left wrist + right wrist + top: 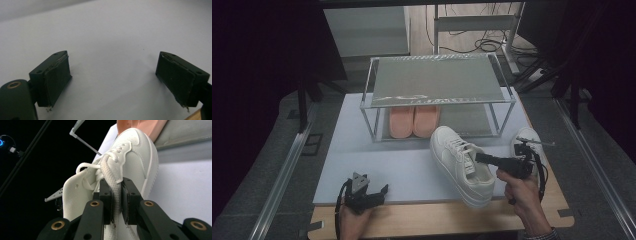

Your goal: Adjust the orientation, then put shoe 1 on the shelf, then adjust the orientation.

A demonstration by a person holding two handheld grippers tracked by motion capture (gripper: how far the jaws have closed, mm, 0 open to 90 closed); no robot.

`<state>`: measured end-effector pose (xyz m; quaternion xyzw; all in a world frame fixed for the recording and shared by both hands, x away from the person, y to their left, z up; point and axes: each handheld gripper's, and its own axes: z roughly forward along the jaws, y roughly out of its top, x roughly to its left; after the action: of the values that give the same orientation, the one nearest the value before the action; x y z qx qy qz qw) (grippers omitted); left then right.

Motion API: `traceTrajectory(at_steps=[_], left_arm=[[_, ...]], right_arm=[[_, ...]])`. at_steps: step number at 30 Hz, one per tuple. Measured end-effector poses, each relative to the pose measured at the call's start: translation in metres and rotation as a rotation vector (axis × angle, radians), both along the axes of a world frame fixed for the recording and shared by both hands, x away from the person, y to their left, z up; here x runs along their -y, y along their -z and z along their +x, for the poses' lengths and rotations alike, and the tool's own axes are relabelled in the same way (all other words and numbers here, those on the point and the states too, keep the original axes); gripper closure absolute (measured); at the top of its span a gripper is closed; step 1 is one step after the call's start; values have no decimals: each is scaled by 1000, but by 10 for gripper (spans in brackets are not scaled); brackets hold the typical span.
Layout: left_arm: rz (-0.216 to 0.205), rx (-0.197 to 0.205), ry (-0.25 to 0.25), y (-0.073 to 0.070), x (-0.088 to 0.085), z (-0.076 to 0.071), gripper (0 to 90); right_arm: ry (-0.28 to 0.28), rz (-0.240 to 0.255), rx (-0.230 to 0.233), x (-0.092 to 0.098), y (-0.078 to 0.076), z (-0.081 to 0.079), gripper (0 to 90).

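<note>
Currently: placing step | right gripper (117, 195) fingers clamped on tongue of white sneaker (460, 164), held just in front of shoe rack (439, 100) | left gripper (364, 194) fingers wide apart, empty, resting over tabletop (362, 150) | next: likely guide toe onto lower shelf beside pink slippers (413, 121).

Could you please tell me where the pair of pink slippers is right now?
In the high view, the pair of pink slippers sits on the lower shelf of the metal two-tier rack, at its left, just beyond the white lace-up sneaker's toe.
</note>
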<state>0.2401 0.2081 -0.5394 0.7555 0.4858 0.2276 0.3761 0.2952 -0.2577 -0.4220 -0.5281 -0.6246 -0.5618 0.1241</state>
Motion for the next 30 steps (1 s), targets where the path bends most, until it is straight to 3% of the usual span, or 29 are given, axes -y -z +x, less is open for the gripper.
traceTrajectory(at_steps=[30], left_arm=[[1, 4, -1, 0, 0, 0, 125]], right_arm=[[-66, 84, 11, -12, -34, 3, 796]])
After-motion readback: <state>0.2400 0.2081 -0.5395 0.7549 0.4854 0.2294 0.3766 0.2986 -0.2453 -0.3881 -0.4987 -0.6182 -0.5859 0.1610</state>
